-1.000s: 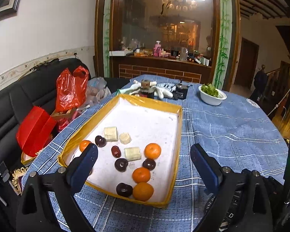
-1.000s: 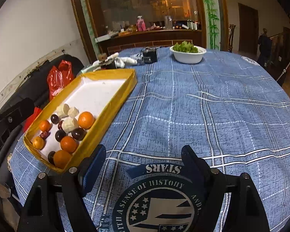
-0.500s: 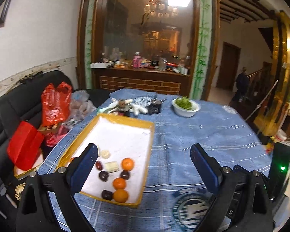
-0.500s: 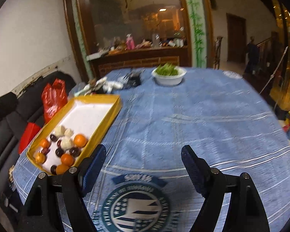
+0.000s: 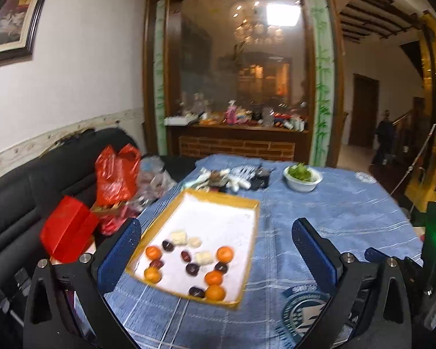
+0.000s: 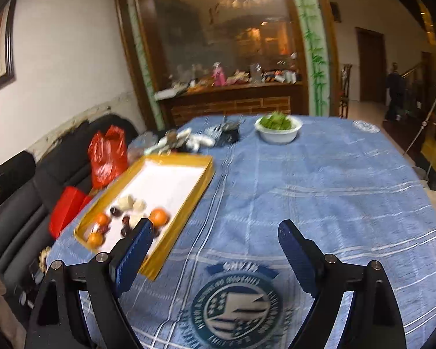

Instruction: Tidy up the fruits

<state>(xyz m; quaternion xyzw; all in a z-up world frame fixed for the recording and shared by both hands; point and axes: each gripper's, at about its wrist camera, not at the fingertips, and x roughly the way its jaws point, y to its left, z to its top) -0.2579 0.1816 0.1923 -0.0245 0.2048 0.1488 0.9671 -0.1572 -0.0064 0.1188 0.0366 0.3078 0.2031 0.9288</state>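
Left wrist view: left gripper [image 5: 215,234] fingers spreading wider, nothing between them; fruits [image 5: 189,258] lie in the yellow tray [image 5: 251,244] on the worktop [image 5: 334,218].

Right wrist view: right gripper [image 6: 215,232] fingers also spreading, empty; tray at left.

My left camera sits just behind my left gripper [image 5: 215,234] and looks forward and a bit down, over the table [image 5: 334,212]. The yellow tray [image 5: 251,241] lies right in front of it, between the two fingers, fairly near. My right camera sits behind my right gripper [image 6: 215,234] and looks the same way, also tipped down, but from farther to the right, so the tray [image 6: 189,212] is off to its left side. Both cameras see the tray, the blue tablecloth [image 6: 334,189], the white bowl [image 5: 303,181] at the far end, the black sofa [image 5: 23,192] and the big wooden cabinet [image 6: 232,99] behind.
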